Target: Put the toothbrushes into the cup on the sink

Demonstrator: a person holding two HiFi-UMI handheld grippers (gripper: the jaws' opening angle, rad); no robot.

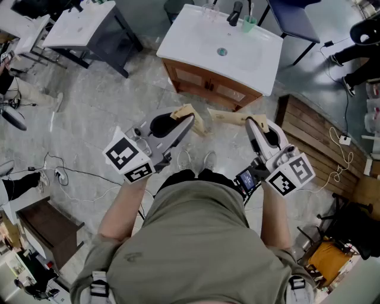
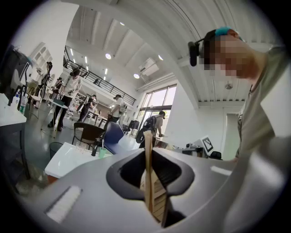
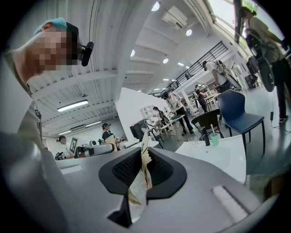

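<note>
- The left gripper [image 1: 191, 116] is held level, well apart from the sink [image 1: 196, 44]; its jaws stand only narrowly apart, with nothing between them
- The right gripper [image 1: 214, 113] is level beside it; its jaws are pressed together and hold nothing
- The green cup [image 1: 249, 24] stands at the sink's back edge, just beside the faucet [image 1: 235, 13]; the toothbrushes are too small to make out
</note>
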